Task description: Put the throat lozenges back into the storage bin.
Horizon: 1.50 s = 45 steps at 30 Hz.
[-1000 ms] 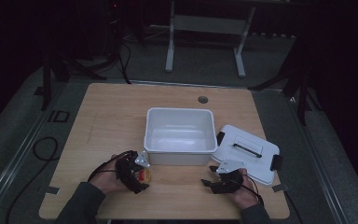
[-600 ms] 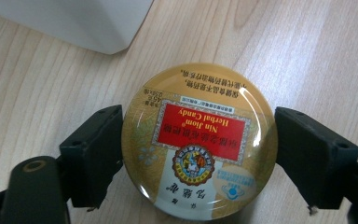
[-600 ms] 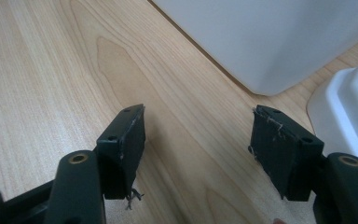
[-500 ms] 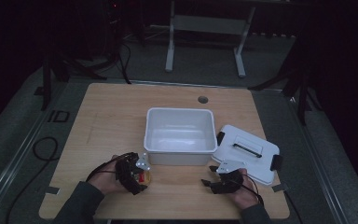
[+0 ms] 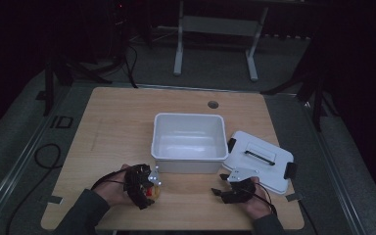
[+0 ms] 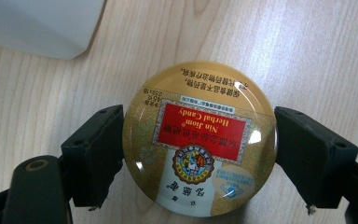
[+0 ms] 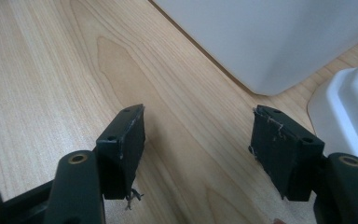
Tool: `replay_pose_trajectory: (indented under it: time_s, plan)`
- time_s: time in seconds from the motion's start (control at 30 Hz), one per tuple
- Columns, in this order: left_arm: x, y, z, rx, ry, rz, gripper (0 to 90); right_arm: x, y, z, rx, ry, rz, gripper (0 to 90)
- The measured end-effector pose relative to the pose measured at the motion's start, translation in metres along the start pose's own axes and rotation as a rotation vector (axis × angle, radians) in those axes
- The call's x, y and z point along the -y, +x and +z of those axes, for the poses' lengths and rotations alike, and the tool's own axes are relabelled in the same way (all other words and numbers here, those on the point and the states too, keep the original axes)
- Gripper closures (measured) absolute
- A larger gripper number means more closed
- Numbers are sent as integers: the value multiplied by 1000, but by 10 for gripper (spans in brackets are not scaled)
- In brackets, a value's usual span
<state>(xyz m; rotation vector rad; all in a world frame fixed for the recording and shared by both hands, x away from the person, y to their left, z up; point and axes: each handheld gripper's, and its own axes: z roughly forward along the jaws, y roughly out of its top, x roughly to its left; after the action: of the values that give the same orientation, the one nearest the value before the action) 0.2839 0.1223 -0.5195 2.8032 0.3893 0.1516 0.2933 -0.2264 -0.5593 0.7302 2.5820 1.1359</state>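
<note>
Near the worktop's front edge, left of centre, the left hand-held gripper (image 5: 149, 188) has barely shifted over the last second; its jaws still clamp the round herbal candy tin (image 6: 199, 140), so the lift toward the white bin (image 5: 190, 159) hasn't begun. From above, the tin is mostly hidden. The right hand-held gripper (image 7: 198, 144) stays spread and empty beside the bin's lid (image 5: 262, 159).

A pale wooden table (image 5: 112, 127) is sitting on grey flooring (image 5: 24, 127), a metal stand (image 5: 215, 29) looming behind in darkness.
</note>
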Motion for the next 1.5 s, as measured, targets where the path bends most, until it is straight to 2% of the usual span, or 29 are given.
replay_pose_trajectory:
  time_s: [0.33, 0.57, 0.73, 0.83, 1.1, 1.33, 1.37, 1.5]
  plan:
    - [-5, 0, 0, 11, 63, 1, 195, 0, 0, 0, 0, 0, 0, 345]
    - [-8, 1, 1, 23, 116, 20, 194, 0, 0, 0, -1, 1, 0, 343]
    - [-9, 0, 1, 16, 130, 37, 200, 0, 0, 0, -1, 1, 0, 343]
    - [-10, 0, 0, -10, 142, 44, 203, 0, 1, 0, -1, 1, 0, 343]
    - [-10, 1, -7, 9, 131, 58, 206, 0, 1, 0, -3, 1, -1, 343]
    - [-12, 1, -16, 7, 114, 70, 207, 0, 1, 0, -3, 1, -1, 343]
    - [-12, 2, -23, 4, 103, 69, 207, 0, 1, 0, -3, 1, -1, 343]
    - [-11, 4, -30, 6, 94, 67, 207, 0, 1, 0, -3, 1, -1, 343]
